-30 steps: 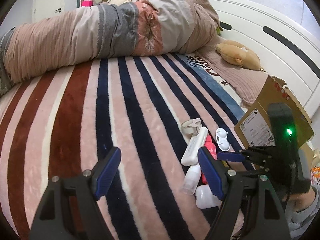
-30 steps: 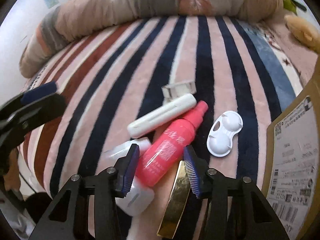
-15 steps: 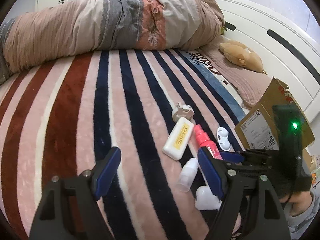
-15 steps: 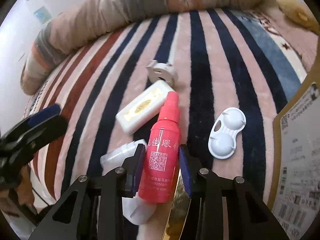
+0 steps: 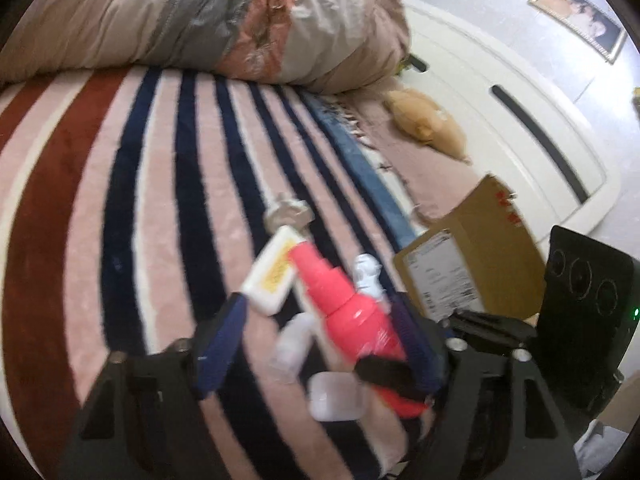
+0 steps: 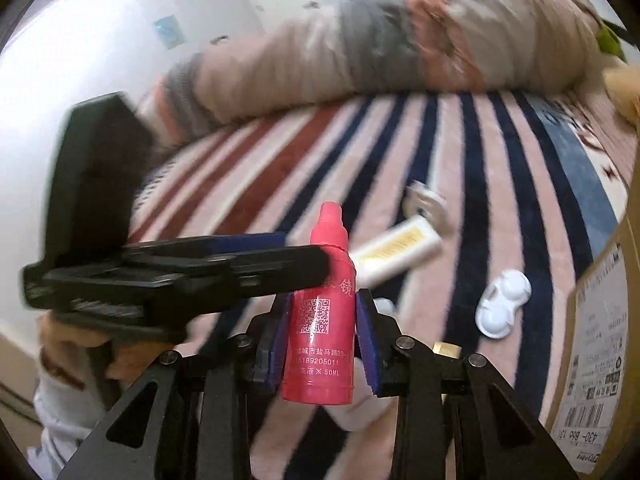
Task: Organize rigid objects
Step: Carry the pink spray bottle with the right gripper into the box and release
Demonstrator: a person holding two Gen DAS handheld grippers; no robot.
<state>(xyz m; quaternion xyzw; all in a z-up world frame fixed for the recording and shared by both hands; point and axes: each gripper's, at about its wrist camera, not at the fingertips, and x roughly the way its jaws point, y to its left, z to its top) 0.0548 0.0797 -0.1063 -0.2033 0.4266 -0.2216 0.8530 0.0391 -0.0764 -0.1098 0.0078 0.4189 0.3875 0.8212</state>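
Both views are smeared by motion blur, so small detail is hard for me to read. From the left wrist view my left gripper (image 5: 320, 332) stands wide open with nothing between its blue pads (image 5: 218, 346); its right pad is partly hidden behind the pink bottle (image 6: 320, 312). My right gripper (image 6: 322, 340) is closed on that bottle, pads pressed against both its sides, and the bottle stands lifted clear of the striped blanket (image 6: 500, 184). The bottle is opaque pink with a narrow cap on top, a white QR code and white printed characters down its front; the left gripper's finger crosses in front of its shoulder and covers part of the print.

Beyond the bottle, on the blanket, lies a white flat tube (image 6: 400, 250) with a yellow label, and past it a blurred white piece I cannot identify. To the right of the bottle sits a white lens case (image 6: 504, 310), and further right a cardboard box (image 6: 600, 340), cut off by the frame edge. A white container under the bottle is mostly hidden
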